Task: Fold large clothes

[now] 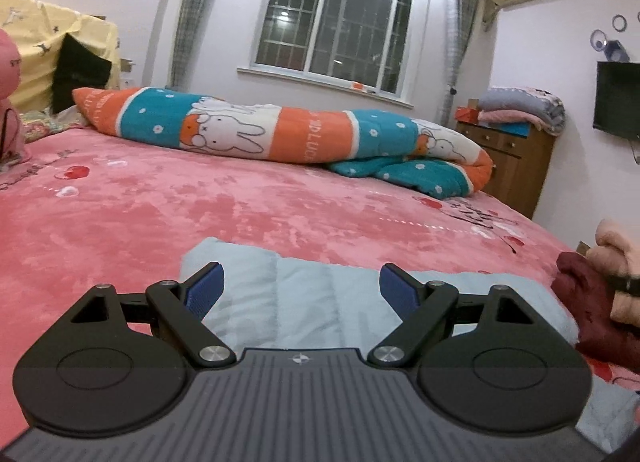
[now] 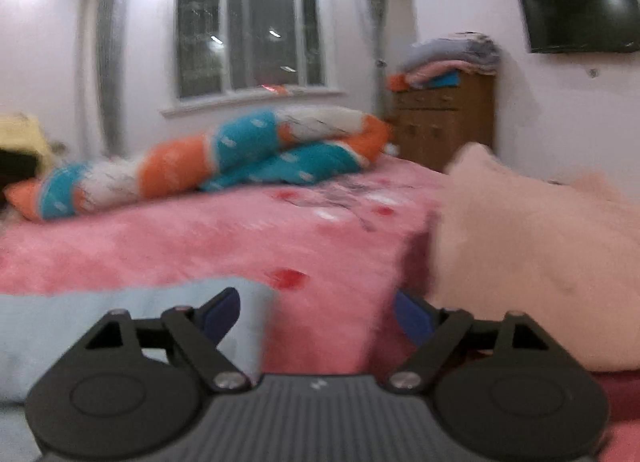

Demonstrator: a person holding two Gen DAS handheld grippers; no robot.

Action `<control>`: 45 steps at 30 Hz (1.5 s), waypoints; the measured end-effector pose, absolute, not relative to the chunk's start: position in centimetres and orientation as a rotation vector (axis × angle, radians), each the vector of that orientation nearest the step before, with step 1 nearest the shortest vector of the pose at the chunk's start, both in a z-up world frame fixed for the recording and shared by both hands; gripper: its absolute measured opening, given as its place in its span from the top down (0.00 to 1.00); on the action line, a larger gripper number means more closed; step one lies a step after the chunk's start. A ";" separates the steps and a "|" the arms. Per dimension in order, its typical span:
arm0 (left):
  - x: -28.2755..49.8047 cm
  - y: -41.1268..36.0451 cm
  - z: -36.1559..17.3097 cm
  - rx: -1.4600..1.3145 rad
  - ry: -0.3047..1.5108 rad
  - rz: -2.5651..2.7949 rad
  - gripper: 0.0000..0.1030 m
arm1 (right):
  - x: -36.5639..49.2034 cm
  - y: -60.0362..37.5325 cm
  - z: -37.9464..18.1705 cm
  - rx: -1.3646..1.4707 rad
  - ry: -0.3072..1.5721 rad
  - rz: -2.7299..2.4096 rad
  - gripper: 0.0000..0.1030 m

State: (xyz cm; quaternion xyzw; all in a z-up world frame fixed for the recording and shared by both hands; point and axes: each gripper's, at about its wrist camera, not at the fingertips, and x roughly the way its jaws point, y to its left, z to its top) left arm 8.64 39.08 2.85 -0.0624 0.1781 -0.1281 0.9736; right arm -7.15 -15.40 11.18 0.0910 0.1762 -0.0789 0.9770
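Bedroom, pink plush bedspread point(image 1: 160, 198) as folding surface. Pale-blue quilted padded garment point(image 1: 304, 294) lying flat at near edge, ready for folding. Left gripper point(image 1: 300, 290) above it, jaws spread, holding nothing. Right gripper point(image 2: 318, 316) beside garment's end, likewise spread wide, empty.

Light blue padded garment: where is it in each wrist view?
Left wrist: light blue padded garment lies bottom centre, on the bed directly ahead of the open left gripper.
Right wrist: bottom left, beside and behind the left finger of the open right gripper.
Shared landmark: rolled orange-and-teal quilt.
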 end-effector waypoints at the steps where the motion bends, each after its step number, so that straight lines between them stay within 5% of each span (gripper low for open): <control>1: 8.7 39.0 2.8 -0.121 0.365 -0.261 0.00 | -7.0 -15.2 11.4 0.205 0.344 -0.105 0.16; 23: 12.2 38.0 -1.2 -0.067 0.552 -0.159 0.00 | 1.8 -10.2 5.4 0.276 0.666 0.196 0.17; 45: 7.8 37.7 2.1 -0.080 0.504 -0.146 0.00 | -1.6 -10.8 7.4 0.278 0.642 0.131 0.11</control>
